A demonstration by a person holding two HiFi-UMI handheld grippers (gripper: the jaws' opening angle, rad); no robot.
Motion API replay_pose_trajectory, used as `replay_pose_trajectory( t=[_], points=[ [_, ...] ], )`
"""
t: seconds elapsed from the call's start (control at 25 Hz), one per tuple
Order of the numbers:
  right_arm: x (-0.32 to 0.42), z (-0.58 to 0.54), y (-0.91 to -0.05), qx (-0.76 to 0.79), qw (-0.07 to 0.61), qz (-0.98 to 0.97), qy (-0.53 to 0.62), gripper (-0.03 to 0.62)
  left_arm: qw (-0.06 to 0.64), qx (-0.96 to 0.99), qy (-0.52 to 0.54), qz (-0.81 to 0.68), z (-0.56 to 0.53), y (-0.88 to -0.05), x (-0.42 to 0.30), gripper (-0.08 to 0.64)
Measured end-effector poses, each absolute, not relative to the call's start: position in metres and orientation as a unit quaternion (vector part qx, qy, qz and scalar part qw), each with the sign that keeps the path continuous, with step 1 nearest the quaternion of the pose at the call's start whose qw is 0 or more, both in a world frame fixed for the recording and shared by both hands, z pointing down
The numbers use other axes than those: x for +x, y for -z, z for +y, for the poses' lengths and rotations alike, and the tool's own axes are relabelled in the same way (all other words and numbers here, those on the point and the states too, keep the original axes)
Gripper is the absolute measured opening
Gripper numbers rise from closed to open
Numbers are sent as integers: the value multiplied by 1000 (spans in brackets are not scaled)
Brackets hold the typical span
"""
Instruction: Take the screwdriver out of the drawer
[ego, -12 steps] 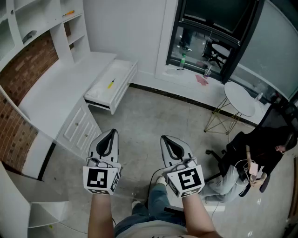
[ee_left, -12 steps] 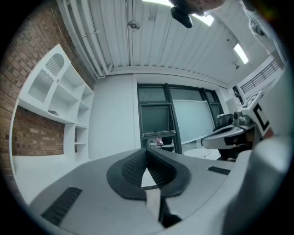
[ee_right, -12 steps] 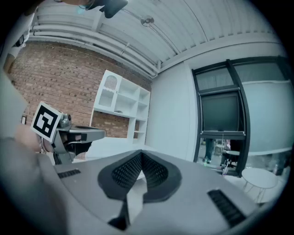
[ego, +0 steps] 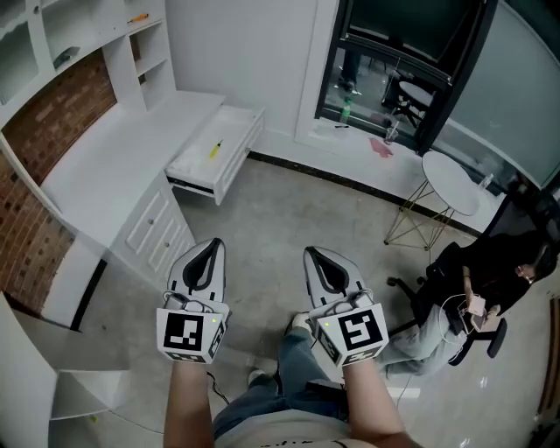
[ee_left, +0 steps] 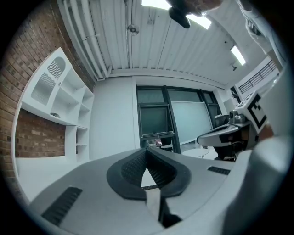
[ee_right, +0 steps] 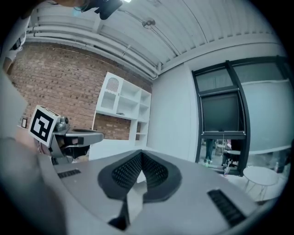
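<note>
Early stage of the task, seen from the head view: the drawer (ego: 238,157) stands pulled out from the far end of the white desk (ego: 114,166), so access appears already given, while the retrieval itself is not begun. The screwdriver (ego: 213,149), recognisable by its yellow handle, lies on the drawer's pale floor, roughly midway along it and touching neither side wall as far as can be told; nothing else can be made out in the drawer, though small items would be too faint to see at this range. The left gripper (ego: 213,245) and the right gripper (ego: 311,254) are held level, side by side above the grey floor (ego: 289,210), well apart from the drawer and from the tool. In each gripper view the ribbed pads meet at their tips with nothing between them, so both grippers are pressed together and empty. What remains, by this reading: bring one gripper to the drawer, spread its jaws, close them on the screwdriver and lift it clear of the rim. Above the desk, the open compartments of the shelf unit (ego: 144,52) hold a small orange item (ego: 137,17) in an upper bay and a dark item (ego: 63,59) farther left; neither can be identified.
</note>
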State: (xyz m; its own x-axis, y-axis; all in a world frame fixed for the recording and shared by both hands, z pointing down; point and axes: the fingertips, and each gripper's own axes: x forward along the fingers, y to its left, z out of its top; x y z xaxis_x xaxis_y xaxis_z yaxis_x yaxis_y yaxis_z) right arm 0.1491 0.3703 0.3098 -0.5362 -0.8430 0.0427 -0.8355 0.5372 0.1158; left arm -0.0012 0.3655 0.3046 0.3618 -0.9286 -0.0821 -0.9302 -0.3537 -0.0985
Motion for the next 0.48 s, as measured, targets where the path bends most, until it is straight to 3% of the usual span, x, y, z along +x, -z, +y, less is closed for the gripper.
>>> replay_pose_trajectory(
  t=[0.48],
  points=[
    [145,227,-316,455,31,-889,35,11,38,-813,-37,579,235,-315,-8,12]
  ],
)
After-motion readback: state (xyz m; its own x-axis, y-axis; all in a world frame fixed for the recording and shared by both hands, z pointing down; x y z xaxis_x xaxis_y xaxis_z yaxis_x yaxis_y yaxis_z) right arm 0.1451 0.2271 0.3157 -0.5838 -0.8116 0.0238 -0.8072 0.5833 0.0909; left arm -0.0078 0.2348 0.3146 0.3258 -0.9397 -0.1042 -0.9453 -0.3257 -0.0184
